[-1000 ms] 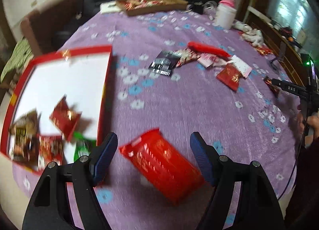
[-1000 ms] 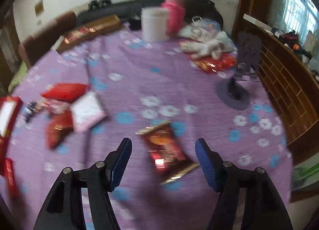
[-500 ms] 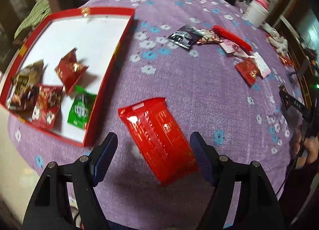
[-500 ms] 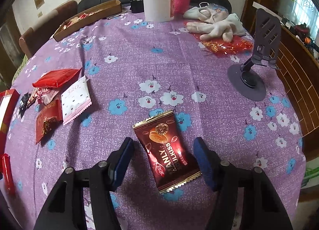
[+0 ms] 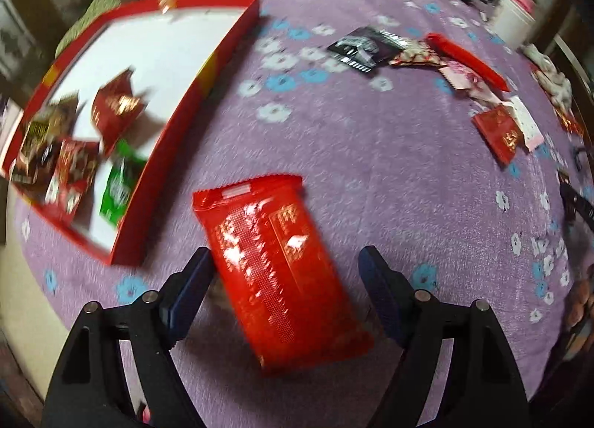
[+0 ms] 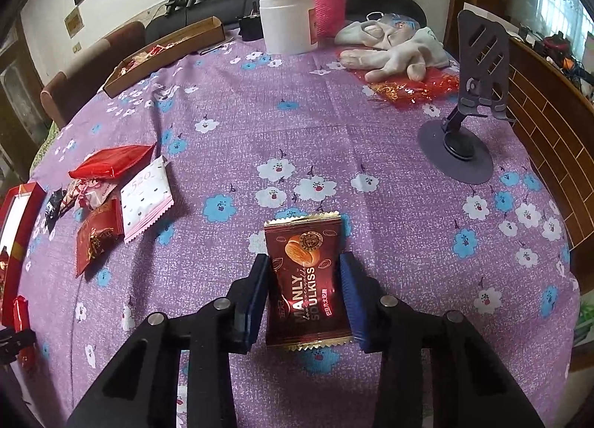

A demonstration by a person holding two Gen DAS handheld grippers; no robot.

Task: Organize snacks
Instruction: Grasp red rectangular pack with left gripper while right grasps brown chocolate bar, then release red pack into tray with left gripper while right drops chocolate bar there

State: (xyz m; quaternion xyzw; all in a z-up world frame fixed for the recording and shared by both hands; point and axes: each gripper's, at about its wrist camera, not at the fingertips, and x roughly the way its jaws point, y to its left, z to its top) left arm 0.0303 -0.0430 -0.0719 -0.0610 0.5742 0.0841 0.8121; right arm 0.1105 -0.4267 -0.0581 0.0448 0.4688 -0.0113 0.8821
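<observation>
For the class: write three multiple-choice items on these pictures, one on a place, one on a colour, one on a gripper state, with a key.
1. Where does the green packet lie?
A. inside the red tray
B. on the purple tablecloth
C. beside the white jar

2. What colour is the knitted sleeve on the bottle?
A. blue
B. pink
C. green

3. How does the right hand-held gripper stand?
A. wide open above bare cloth
B. out of view
C. closed in on the brown candy packet

Key: 1 A, it sits within the tray's rim; 2 B, the sleeve is pink; 3 C, both pads flank the packet's sides closely.
</observation>
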